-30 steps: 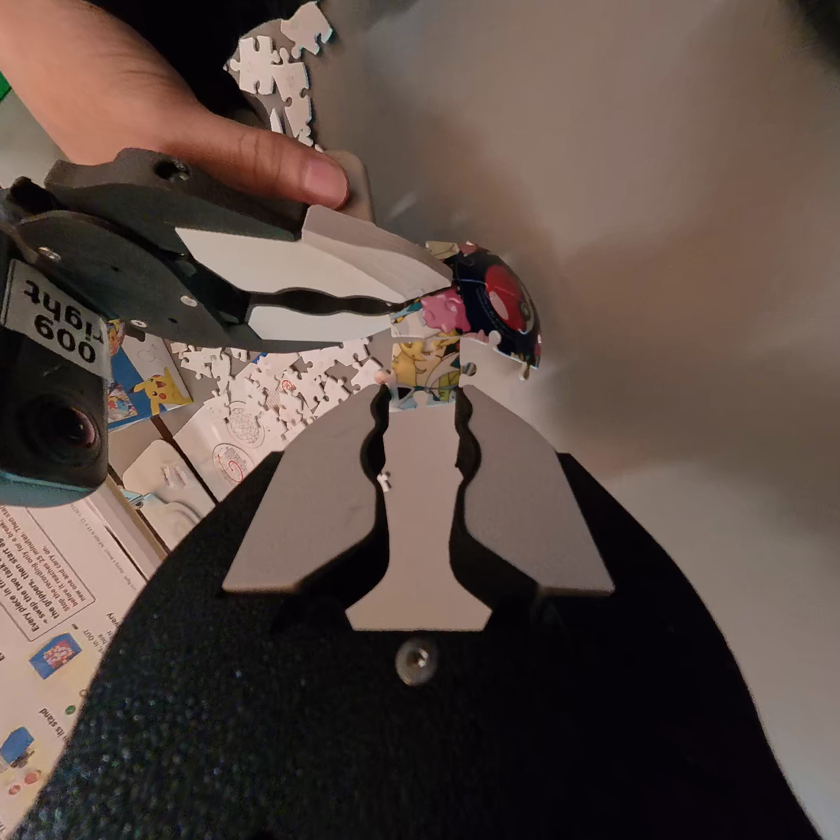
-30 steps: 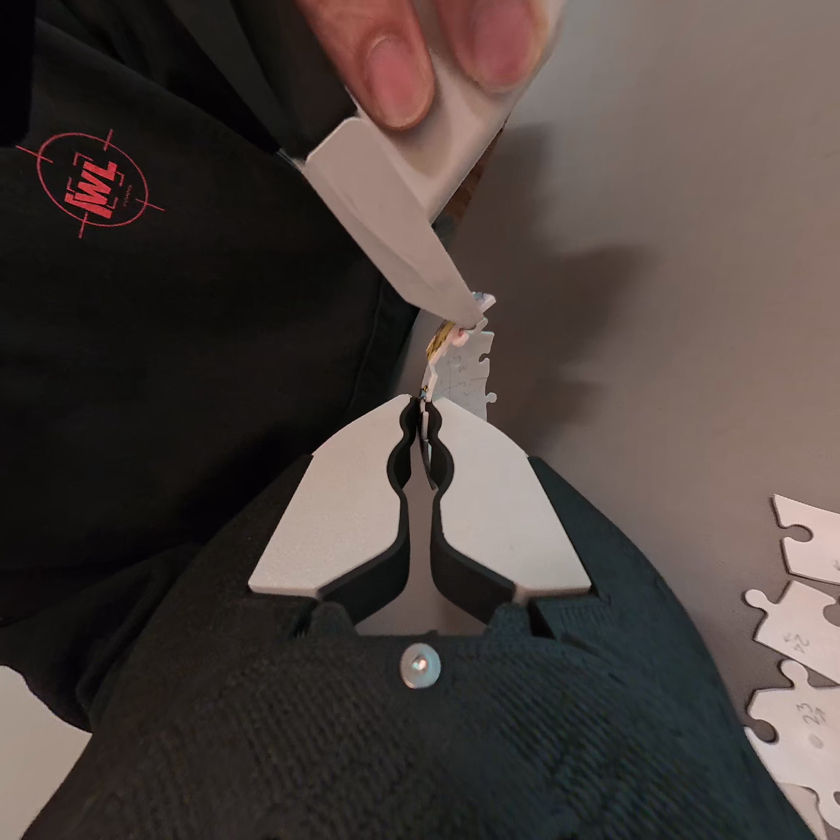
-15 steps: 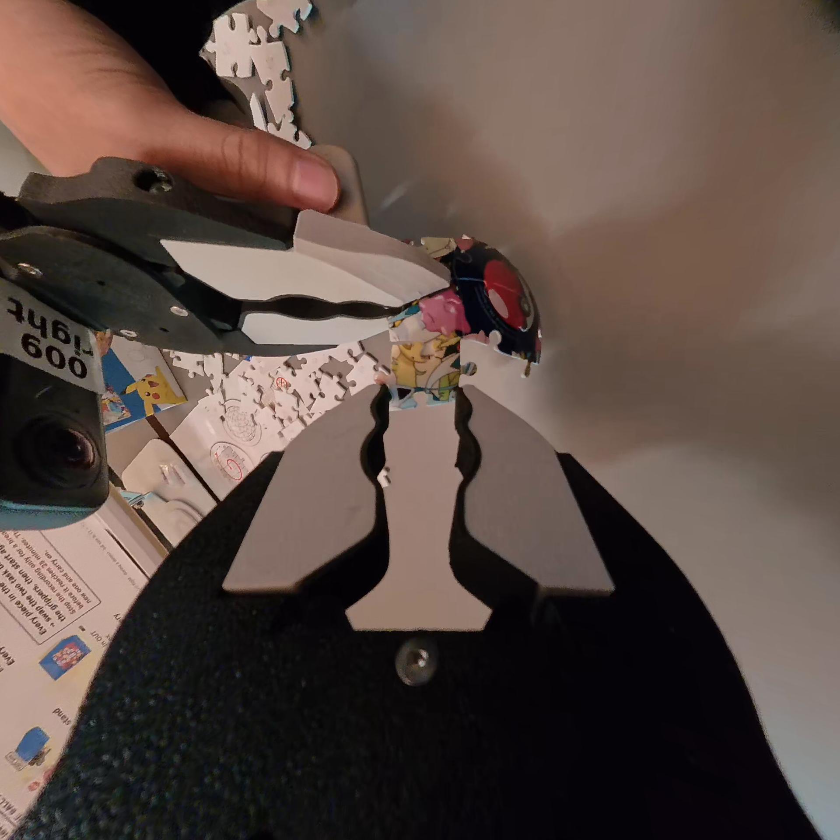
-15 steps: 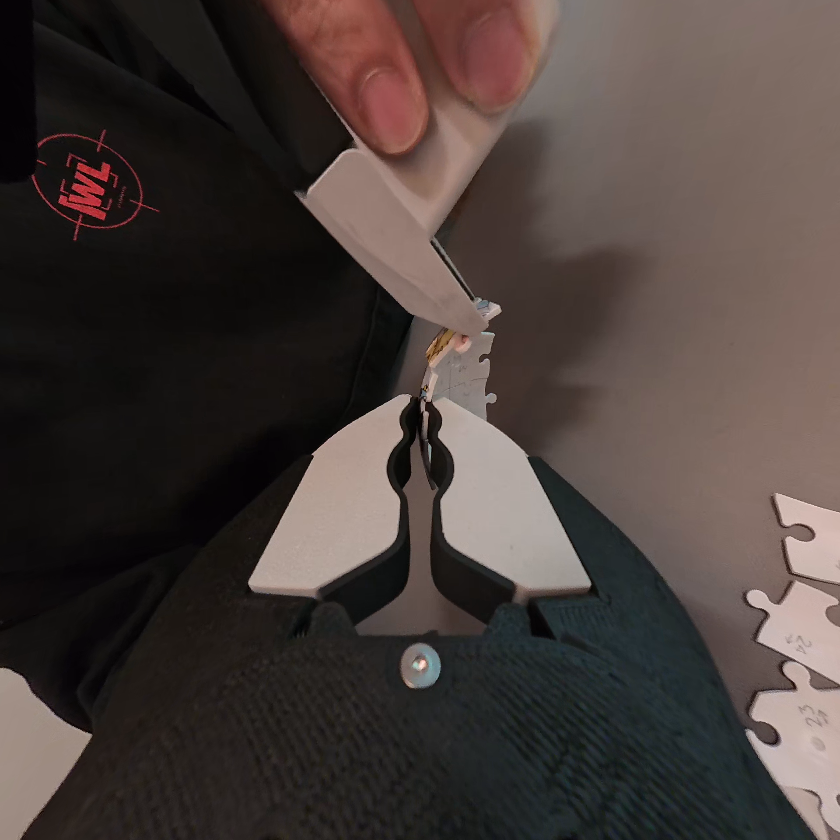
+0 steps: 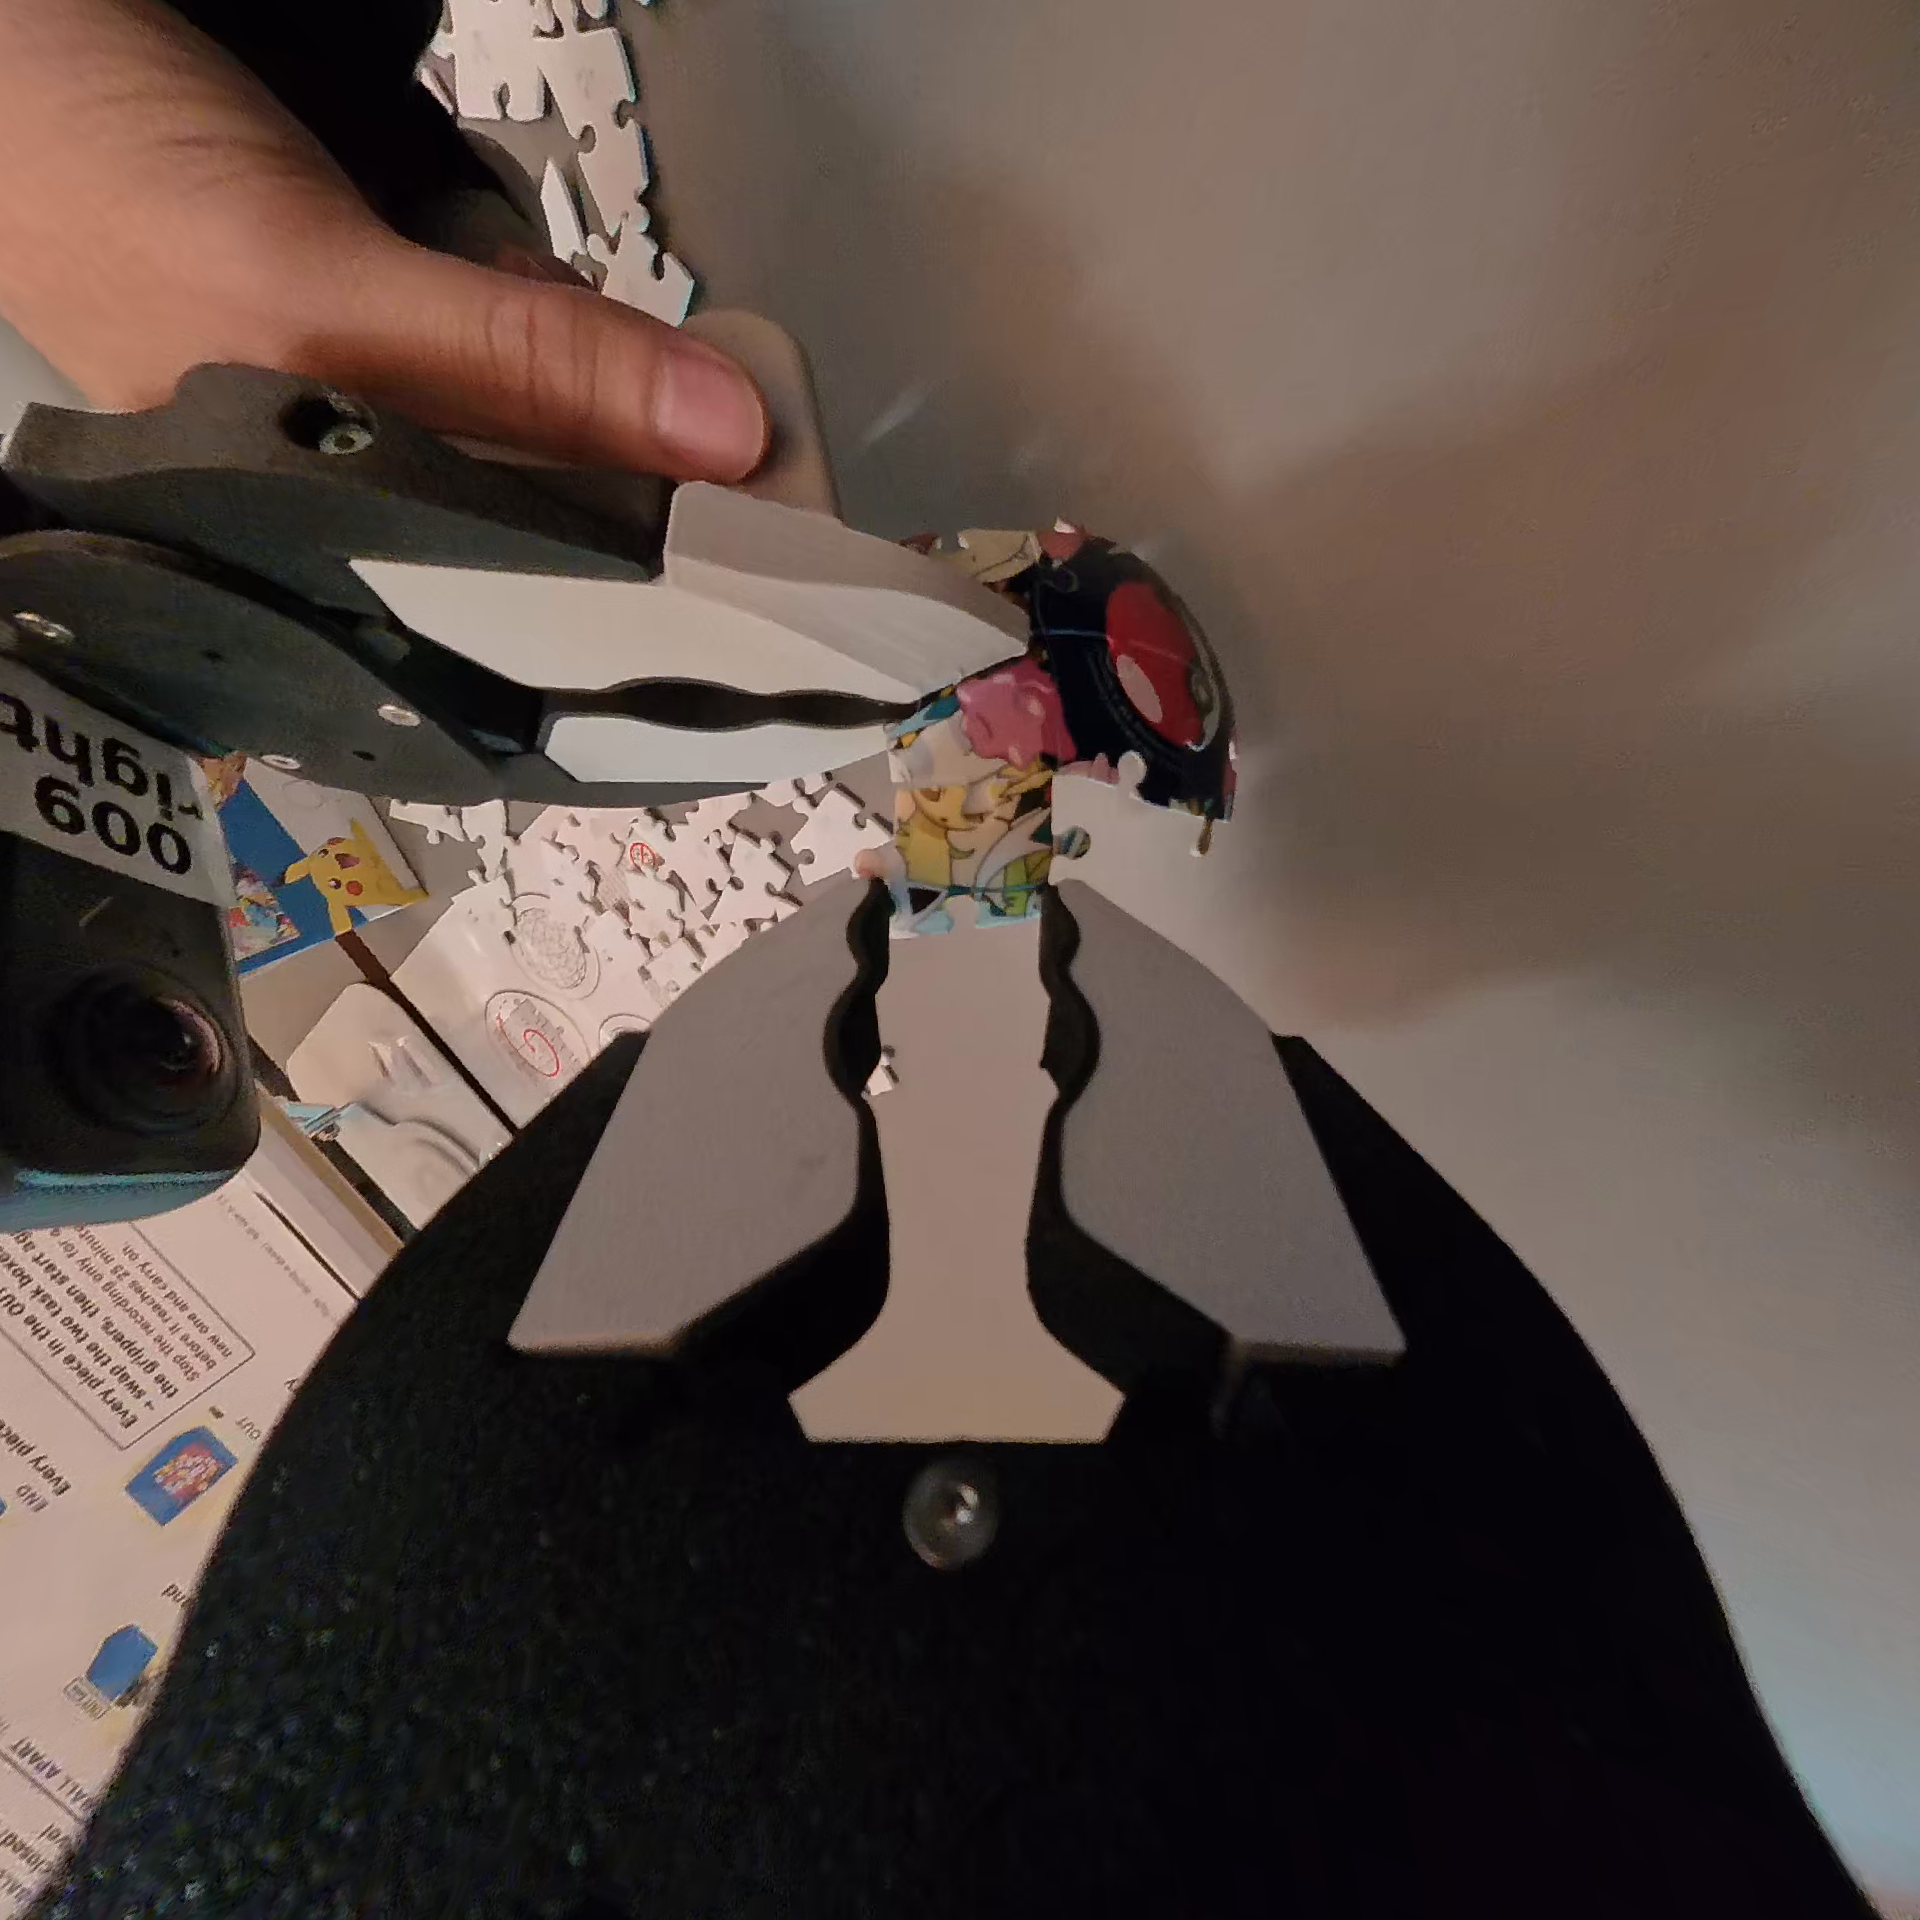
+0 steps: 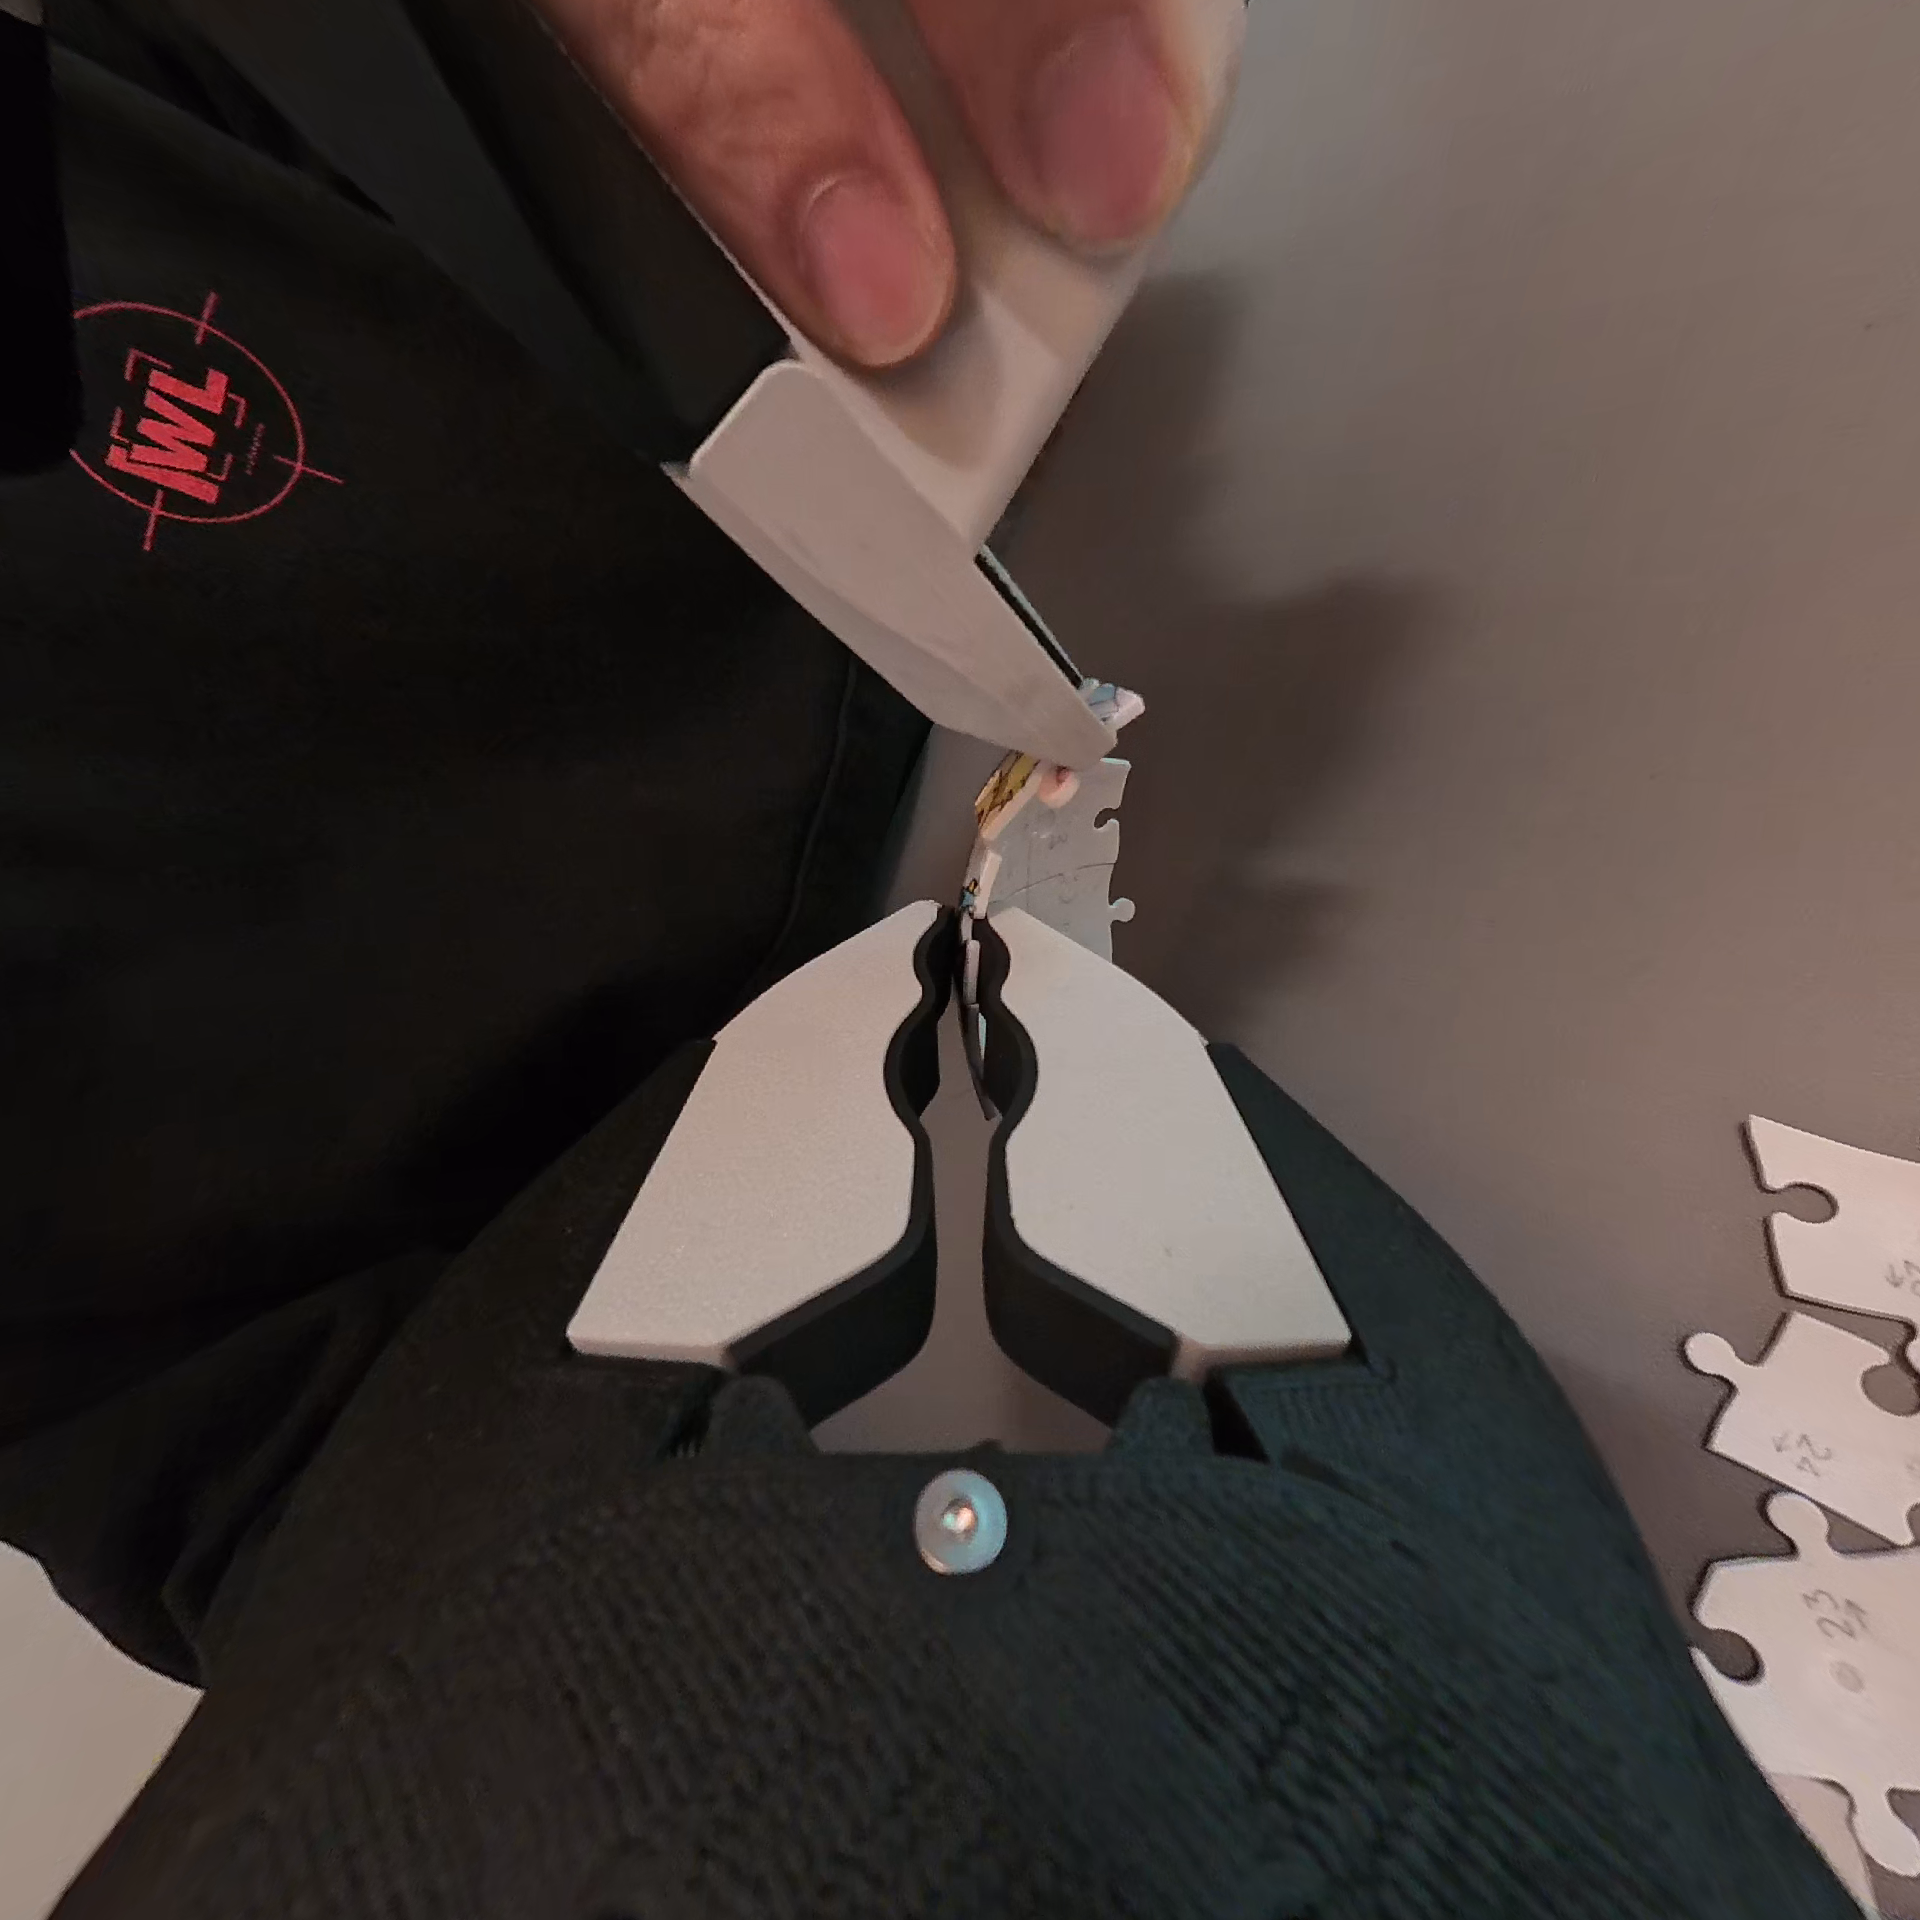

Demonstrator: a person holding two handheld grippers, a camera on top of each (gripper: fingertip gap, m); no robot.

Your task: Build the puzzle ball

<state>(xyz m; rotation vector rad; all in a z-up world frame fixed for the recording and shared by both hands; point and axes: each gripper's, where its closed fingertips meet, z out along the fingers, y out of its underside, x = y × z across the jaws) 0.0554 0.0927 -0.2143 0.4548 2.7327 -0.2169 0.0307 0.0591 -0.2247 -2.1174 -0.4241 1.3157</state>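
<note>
A curved, partly built section of the puzzle ball [image 5: 1143, 665], with a red and white disc and cartoon figures, is held in the air between both grippers. My left gripper [image 5: 966, 899] has its fingertips closed against the two sides of the section's lower piece. My right gripper [image 5: 914, 717] comes in from the left and is shut on the section's left edge. In the right wrist view the section [image 6: 1060, 842] shows edge-on; my right gripper [image 6: 971, 920] pinches its thin edge, and my left gripper [image 6: 1101, 727] reaches down from above onto its top.
Several loose white puzzle pieces [image 5: 665, 862] lie on the grey table [image 5: 1455, 416], more at the right [image 6: 1849, 1434]. A printed instruction sheet [image 5: 104, 1351] and a box with a yellow figure [image 5: 312, 873] lie at the left. A person's black shirt [image 6: 364, 727] is close. The tips of one gripper are about 4 cm away from the tips of the other.
Almost nothing. Both grippers keep hold of the section; the left gripper has tilted slightly, so the slot between its fingers now shows in the right wrist view.
</note>
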